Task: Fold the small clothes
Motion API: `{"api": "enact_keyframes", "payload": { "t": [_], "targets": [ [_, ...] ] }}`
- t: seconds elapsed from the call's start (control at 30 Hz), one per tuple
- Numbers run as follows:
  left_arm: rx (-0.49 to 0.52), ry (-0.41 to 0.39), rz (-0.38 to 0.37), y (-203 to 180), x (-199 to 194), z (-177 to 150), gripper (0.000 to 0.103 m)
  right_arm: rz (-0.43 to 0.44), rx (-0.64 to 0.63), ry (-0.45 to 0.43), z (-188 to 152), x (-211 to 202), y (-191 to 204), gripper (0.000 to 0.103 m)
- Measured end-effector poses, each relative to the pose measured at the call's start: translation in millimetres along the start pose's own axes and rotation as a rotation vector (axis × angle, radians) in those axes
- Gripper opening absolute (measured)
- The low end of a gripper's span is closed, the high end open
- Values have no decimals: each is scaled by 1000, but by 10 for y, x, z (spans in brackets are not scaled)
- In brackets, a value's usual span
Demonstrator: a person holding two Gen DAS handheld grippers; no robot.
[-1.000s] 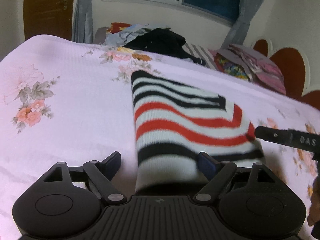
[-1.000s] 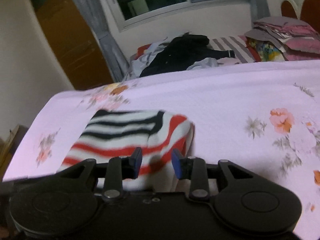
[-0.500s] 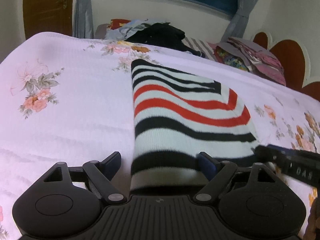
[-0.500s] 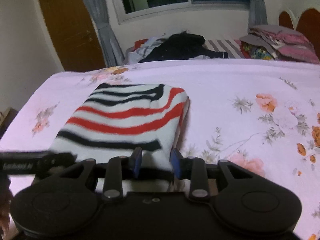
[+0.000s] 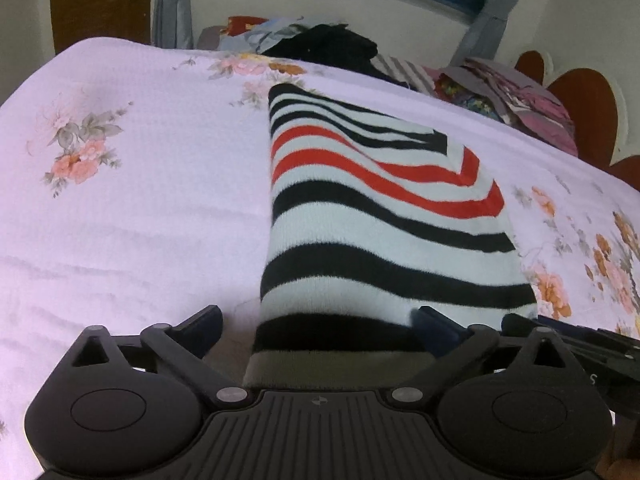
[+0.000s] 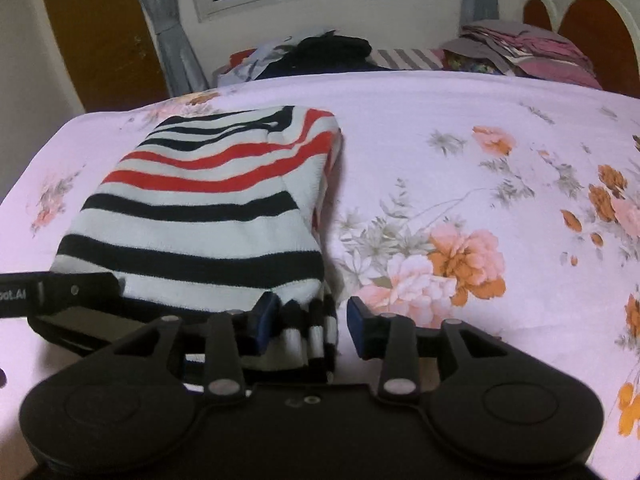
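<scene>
1. Striped garment lies folded on the floral bedsheet, its near hem at both grippers.
2. Left gripper has just spread wide, freeing the hem.
3. Right gripper has just been opening; pads look clear, so this fold seems finished.

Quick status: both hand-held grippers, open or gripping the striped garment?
Left hand-held gripper: wide open, jaws just widened, astride the striped garment, not pressing it.
Right hand-held gripper: open, jaws just parted; garment's corner lies between, unpinched.
</scene>
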State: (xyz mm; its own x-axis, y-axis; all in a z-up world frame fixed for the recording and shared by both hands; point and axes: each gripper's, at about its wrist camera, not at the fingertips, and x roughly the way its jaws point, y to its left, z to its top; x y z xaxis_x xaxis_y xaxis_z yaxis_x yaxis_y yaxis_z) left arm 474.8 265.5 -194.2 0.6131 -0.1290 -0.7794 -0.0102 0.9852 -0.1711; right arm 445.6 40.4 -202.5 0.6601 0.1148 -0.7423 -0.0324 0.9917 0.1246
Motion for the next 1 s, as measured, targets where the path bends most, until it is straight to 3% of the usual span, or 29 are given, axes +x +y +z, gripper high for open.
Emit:
{"api": "enact_keyframes", "payload": {
  "t": [0.33,0.47,0.67,0.83,0.93,1.0],
  "targets": [
    [6,31,66,-33,21,-16,103,-35,15,11,-56,-25,-8,60],
    [29,0,106,-73,-76,-63,103,-47,24,33,-49,6,-9,72],
    [52,-78,181,-102,-341,-114,103,-32,13,63,18,-43,-8,79],
    [1,-103,253,-57,-505,-99,103,-26,17,-87,72,-264,-34,80],
    [-18,-76,256,-54,-556,-95,103,-107,-67,10,100,17,10,78],
    [-4,-77,244,-89,-651,-120,103,-101,-58,35,75,54,-30,78]
  ]
}}
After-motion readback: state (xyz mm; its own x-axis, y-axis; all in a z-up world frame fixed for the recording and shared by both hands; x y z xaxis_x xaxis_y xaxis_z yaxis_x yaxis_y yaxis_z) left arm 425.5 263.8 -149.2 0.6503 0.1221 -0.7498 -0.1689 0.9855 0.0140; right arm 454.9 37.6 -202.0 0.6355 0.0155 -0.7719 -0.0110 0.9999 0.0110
